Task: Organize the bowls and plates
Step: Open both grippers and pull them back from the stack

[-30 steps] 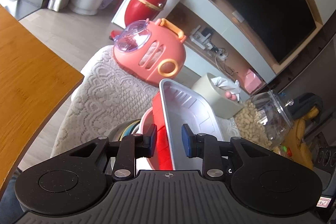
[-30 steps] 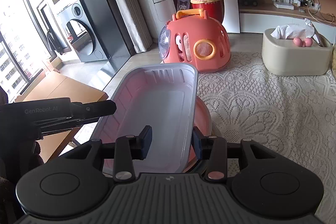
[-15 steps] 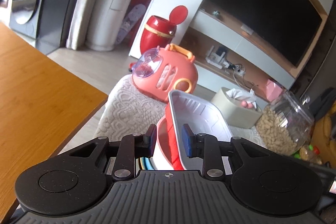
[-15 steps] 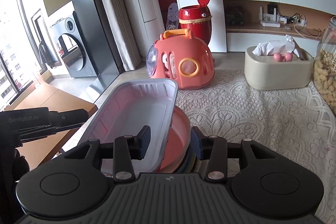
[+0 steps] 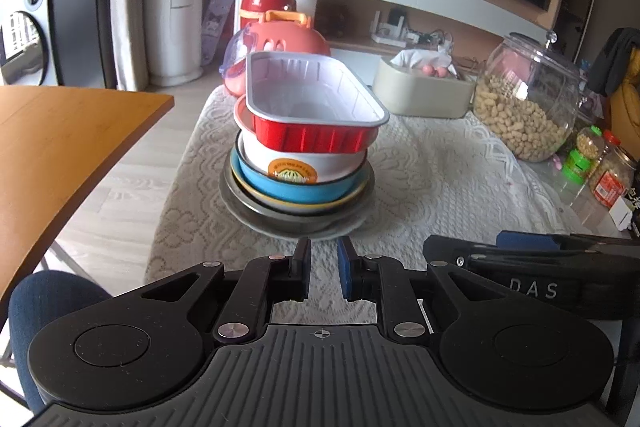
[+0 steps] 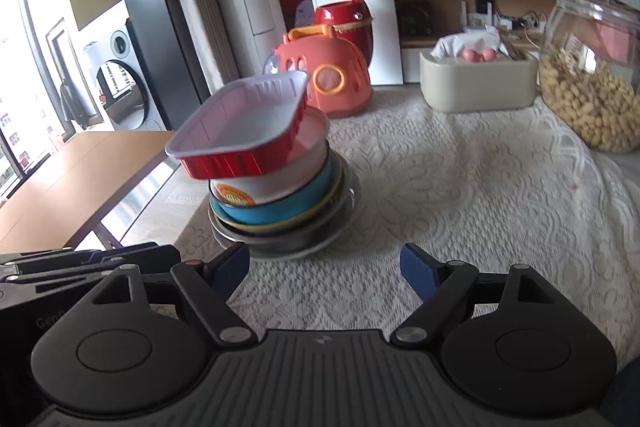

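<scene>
A red foil tray with a white inside (image 5: 312,107) (image 6: 248,131) sits on top of a stack on the lace-covered table. Under it are a white bowl with a round label (image 5: 296,163) (image 6: 256,187), a blue bowl (image 5: 296,187) (image 6: 280,211), a yellow-rimmed dish and a grey metal plate (image 5: 296,223) (image 6: 280,243). My left gripper (image 5: 323,271) is just in front of the stack, with a narrow gap between its jaws, holding nothing. My right gripper (image 6: 325,269) is wide open and empty, in front of the stack and a little to its right.
A pink toy carrier (image 5: 288,43) (image 6: 328,79) stands behind the stack. A beige tissue box (image 5: 424,91) (image 6: 476,83), a glass jar of peanuts (image 5: 528,107) (image 6: 592,83) and small jars (image 5: 600,163) are to the right. A wooden table (image 5: 60,139) (image 6: 60,183) stands on the left.
Both grippers have let go of the foil tray and pulled back from the stack. The tray now rests on the top bowl. The right jaws have opened wide.
</scene>
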`<move>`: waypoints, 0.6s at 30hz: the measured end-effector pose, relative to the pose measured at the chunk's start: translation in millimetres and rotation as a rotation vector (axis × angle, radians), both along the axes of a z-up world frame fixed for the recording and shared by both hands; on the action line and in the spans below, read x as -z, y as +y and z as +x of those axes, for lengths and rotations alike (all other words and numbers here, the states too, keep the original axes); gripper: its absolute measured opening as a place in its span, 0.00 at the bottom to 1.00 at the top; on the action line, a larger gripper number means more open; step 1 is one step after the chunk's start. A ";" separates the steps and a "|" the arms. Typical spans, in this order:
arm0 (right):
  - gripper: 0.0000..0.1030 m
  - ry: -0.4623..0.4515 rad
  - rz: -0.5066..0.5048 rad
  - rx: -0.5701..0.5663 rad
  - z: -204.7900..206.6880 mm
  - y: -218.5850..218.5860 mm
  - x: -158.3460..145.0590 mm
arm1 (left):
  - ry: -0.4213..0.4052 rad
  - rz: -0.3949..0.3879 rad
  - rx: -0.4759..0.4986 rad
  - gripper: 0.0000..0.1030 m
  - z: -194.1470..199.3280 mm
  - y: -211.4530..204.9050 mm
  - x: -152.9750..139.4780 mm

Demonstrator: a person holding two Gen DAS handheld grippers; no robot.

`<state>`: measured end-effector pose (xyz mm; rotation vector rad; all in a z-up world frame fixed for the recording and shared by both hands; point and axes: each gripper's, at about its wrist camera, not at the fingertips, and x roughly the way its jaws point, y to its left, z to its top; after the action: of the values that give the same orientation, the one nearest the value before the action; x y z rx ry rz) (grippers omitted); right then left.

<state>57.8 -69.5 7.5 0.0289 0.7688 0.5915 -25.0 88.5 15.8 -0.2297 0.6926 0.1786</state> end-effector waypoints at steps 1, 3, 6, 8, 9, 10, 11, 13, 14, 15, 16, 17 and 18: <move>0.81 0.017 -0.006 -0.003 -2.1 -1.4 3.1 | 0.006 -0.014 0.013 0.18 -0.6 -2.4 0.9; 0.81 0.026 -0.023 -0.004 -6.2 -2.3 7.0 | 0.026 -0.034 0.007 0.17 -3.9 -4.5 4.0; 0.81 0.020 -0.034 0.008 -11.2 -5.2 8.6 | 0.054 0.030 -0.021 0.17 -9.1 -14.9 5.0; 0.81 0.018 -0.030 0.008 -13.3 -6.2 7.7 | 0.062 0.059 -0.027 0.17 -12.3 -19.5 3.6; 0.81 0.015 -0.033 0.005 -13.0 -5.6 7.3 | 0.062 0.062 -0.028 0.17 -13.6 -20.4 2.9; 0.81 0.014 -0.038 0.002 -13.5 -4.8 7.6 | 0.061 0.063 -0.027 0.17 -14.8 -21.0 1.6; 0.81 0.013 -0.042 -0.002 -14.7 -3.8 8.1 | 0.058 0.064 -0.025 0.17 -15.8 -21.3 0.5; 0.81 0.015 -0.041 -0.011 -16.0 -2.6 8.7 | 0.053 0.072 -0.023 0.17 -16.8 -21.9 -1.0; 0.81 0.016 -0.040 -0.014 -16.1 -2.3 8.2 | 0.049 0.081 -0.022 0.17 -17.4 -22.6 -2.4; 0.81 0.014 -0.040 -0.016 -16.7 -2.2 7.9 | 0.046 0.087 -0.021 0.17 -18.1 -23.2 -3.1; 0.81 0.011 -0.039 -0.016 -17.3 -2.2 7.1 | 0.041 0.091 -0.019 0.17 -18.4 -23.8 -4.3; 0.81 0.009 -0.039 -0.016 -17.7 -2.3 6.7 | 0.038 0.092 -0.017 0.17 -18.9 -24.0 -5.1; 0.81 0.009 -0.037 -0.015 -18.0 -2.5 6.5 | 0.036 0.092 -0.014 0.17 -18.9 -24.6 -5.7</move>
<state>39.8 -72.0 1.0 -0.0087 0.7891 0.5918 -43.9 63.9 21.5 -0.1435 0.7166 0.2278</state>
